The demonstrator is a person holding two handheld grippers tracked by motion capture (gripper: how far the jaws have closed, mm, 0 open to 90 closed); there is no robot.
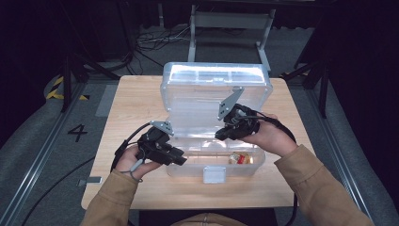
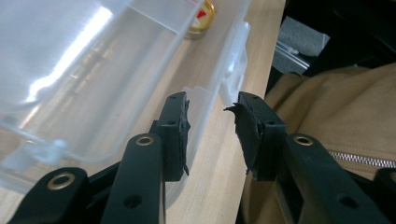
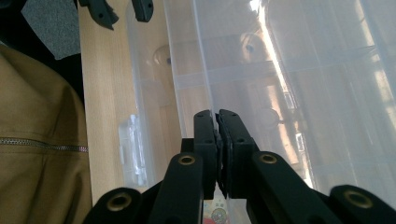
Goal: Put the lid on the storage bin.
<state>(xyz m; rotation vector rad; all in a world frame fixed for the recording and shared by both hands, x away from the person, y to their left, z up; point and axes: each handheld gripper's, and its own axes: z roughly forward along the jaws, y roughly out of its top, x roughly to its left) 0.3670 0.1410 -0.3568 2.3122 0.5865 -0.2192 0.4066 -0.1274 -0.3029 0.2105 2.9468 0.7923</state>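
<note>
Right claw clamped on box lid edge; left claw agape, empty, at near left box wall on counter.

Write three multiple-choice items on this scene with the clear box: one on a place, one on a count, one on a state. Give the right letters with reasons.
1. Where in the clear plastic box does the small jar with the gold lid lie?
A. in the base, near its front right corner
B. on the raised lid
C. on the table beside the box

2. How many jars lie in the box?
A. one
B. two
C. three

3. How do the jaws of the left gripper stand?
A. apart, with nothing between them
B. shut on the jar
C. shut on the latch

Answers: 1 A, the high view shows the jar inside the base at the front right. 2 A, just one jar is visible there. 3 A, the left gripper view shows an open gap between the jaws, while the right gripper is pinched on a thin clear wall of the box.
</note>
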